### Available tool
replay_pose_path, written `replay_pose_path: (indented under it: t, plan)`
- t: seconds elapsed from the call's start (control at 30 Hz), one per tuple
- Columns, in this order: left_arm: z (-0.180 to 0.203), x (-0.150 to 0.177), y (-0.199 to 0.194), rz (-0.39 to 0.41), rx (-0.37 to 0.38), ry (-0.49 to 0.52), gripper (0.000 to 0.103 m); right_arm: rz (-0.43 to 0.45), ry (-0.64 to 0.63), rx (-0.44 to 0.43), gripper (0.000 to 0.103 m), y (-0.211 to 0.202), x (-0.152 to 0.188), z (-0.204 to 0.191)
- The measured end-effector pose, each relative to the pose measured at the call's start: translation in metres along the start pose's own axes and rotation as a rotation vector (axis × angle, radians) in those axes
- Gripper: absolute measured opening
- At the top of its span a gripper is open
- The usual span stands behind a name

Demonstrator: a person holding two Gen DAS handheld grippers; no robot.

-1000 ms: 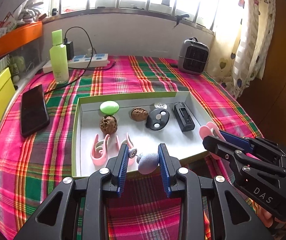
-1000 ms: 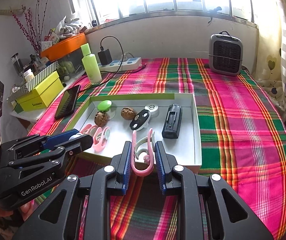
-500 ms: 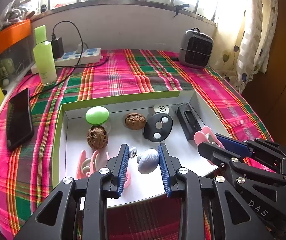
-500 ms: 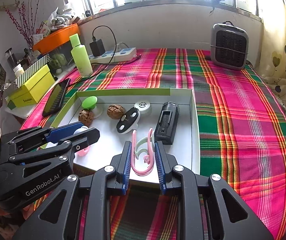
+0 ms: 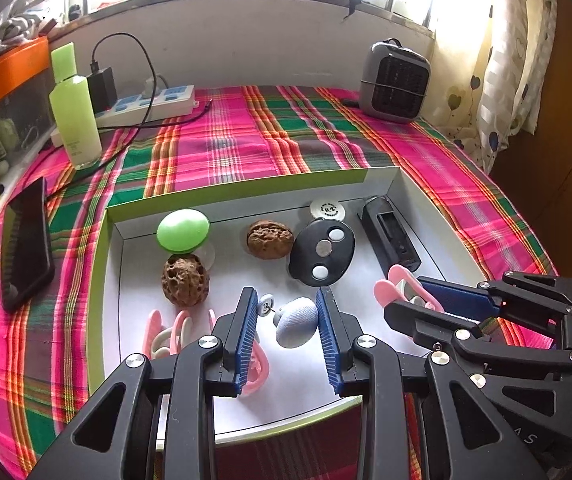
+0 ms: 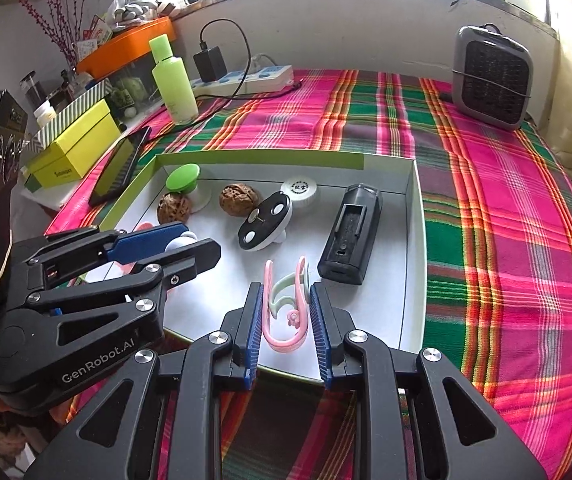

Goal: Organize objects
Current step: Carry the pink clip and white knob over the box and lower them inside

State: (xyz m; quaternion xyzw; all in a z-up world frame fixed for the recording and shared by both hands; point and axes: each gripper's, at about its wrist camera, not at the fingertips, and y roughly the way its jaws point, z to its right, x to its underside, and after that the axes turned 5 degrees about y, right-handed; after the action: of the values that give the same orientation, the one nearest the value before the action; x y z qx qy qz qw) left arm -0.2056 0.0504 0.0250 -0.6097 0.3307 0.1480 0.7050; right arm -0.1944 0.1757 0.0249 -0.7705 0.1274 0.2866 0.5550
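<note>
Clip (image 6: 286, 312) clamped in right gripper (image 6: 285, 316); left gripper (image 5: 286, 328) holding pin (image 5: 296, 322). Both to be set down gently near tray (image 6: 416, 248) front edge.

We see a counter (image 5: 246, 140) under a plaid cloth, carrying a shallow box (image 5: 246, 190), a green bottle (image 5: 74, 112), a power strip (image 5: 154, 104), a phone (image 5: 26, 244) and a small heater (image 5: 396, 80).

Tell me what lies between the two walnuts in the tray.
Nothing but bare white tray floor lies between the left walnut and the right walnut, clearest in the left wrist view.
</note>
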Motion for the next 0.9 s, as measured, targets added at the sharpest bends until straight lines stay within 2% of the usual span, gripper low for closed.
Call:
replay_pose_path:
  t: [0.27,0.5,0.9]
  plan:
    - [0.004,-0.004,0.006,-0.013,0.009,0.014,0.028,-0.040,-0.036,0.010,0.024,0.007,-0.003,0.001]
    - [0.004,-0.001,0.016,-0.043,0.006,0.020,0.028,-0.043,-0.046,0.025,0.024,0.008,-0.003,0.002]
    - [0.005,-0.001,0.018,-0.043,0.004,0.017,0.028,-0.046,-0.056,0.039,0.024,0.010,-0.005,0.002]
